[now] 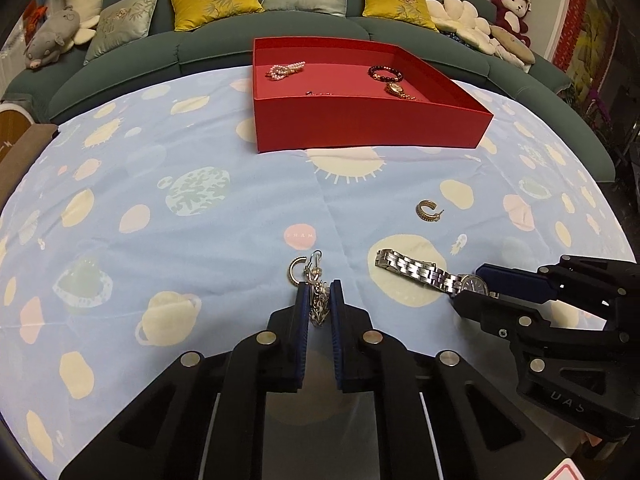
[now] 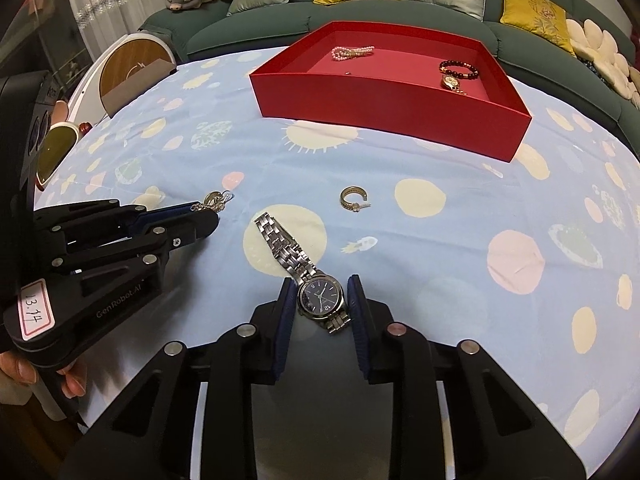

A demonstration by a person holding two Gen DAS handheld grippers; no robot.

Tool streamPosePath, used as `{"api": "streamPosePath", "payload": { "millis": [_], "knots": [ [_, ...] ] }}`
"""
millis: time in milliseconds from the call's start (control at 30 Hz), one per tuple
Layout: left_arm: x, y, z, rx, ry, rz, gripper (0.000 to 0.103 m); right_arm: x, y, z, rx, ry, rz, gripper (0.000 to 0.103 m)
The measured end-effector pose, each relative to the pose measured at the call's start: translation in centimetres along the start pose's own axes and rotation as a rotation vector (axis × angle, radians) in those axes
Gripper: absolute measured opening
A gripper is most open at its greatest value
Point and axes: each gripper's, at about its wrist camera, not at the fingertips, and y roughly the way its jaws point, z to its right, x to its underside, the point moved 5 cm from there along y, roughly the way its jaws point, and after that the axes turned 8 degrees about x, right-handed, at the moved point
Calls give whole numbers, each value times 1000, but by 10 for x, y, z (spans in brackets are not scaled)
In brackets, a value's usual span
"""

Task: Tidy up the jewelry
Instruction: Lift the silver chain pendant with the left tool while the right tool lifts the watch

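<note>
**A:** How far along are you?

**B:** Partway, I'd judge. The red box (image 1: 372, 128), a stiff shallow tray with matte card walls, fills the upper middle of both views on the table (image 1: 200, 216), which wears a soft pale-blue cloth printed with planets. Inside it already lie a pink pearl strand (image 1: 285, 70), a dark beaded bracelet (image 1: 385, 73) and a small gold watch (image 1: 397, 89).

**A:** And outside it?

**B:** Four pieces. The steel watch (image 2: 320, 298), with its linked metal band and dark round dial, lies low in the middle of the right wrist view. My right tool (image 2: 320, 300) brackets the dial, its blue ribbed pads just beside the case; I see a sliver of gap on each side, so it isn't clamped yet.

**A:** Your left?

**B:** My left tool (image 1: 319, 300) is nearly closed, pinching a small silvery chain ornament (image 1: 318, 304), lower middle of the left wrist view. A little hoop earring (image 1: 297, 271) lies touching it, at the pad tips. Its gold ribbed twin (image 1: 429, 211) sits alone, right of centre, well apart.
</note>
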Motion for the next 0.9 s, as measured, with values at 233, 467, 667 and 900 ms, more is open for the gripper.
{"api": "streamPosePath", "payload": {
  "millis": [233,467,667,900],
  "knots": [
    [-1,-24,1,40,-17,36,8,-3,-9,0,-36,35,13,24],
    [-13,-50,0,60,-38,91,8,-17,-31,11,-43,85,91,24],
    [-28,-64,-2,51,-49,136,8,-33,-50,27,-29,129,158,0],
    [-38,-69,-6,33,-58,164,8,-31,-43,40,-41,174,125,2]
  ]
}}
